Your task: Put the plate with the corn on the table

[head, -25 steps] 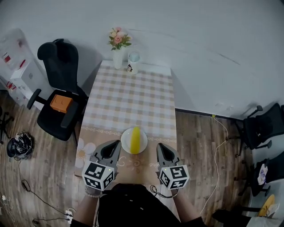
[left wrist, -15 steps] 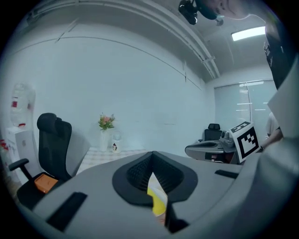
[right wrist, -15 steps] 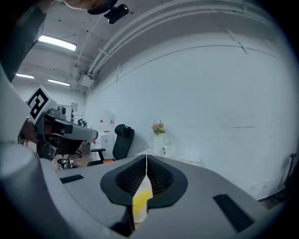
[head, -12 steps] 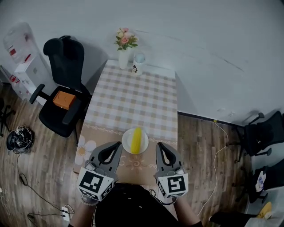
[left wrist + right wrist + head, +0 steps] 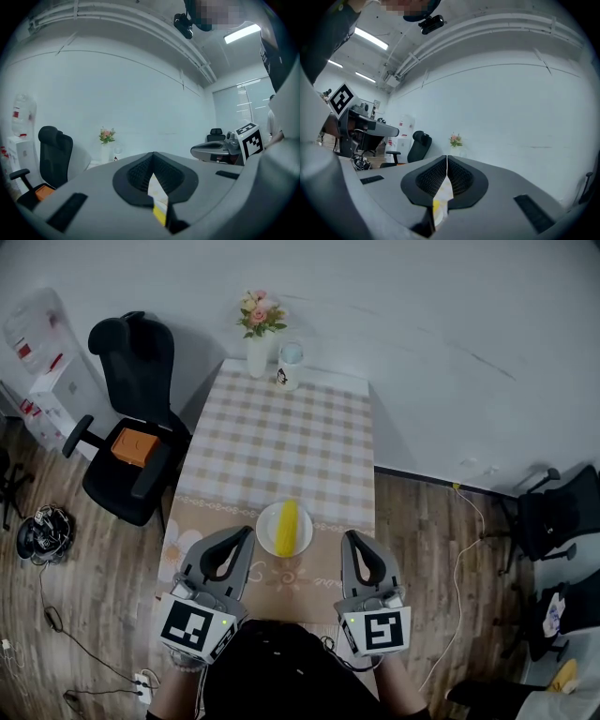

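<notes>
The plate [image 5: 264, 527] with the corn [image 5: 287, 526] sits near the table's [image 5: 281, 442] near edge. The left gripper [image 5: 247, 533] and the right gripper [image 5: 350, 536] flank it, jaws together, empty.

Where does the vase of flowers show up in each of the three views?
Head view: the vase of flowers is near the top, on the far end of the table.
Left gripper view: the vase is left of centre, above the jaws.
Right gripper view: the vase is central, just above the jaws.
Shared landmark: the black office chair, left of the vase everywhere.
</notes>
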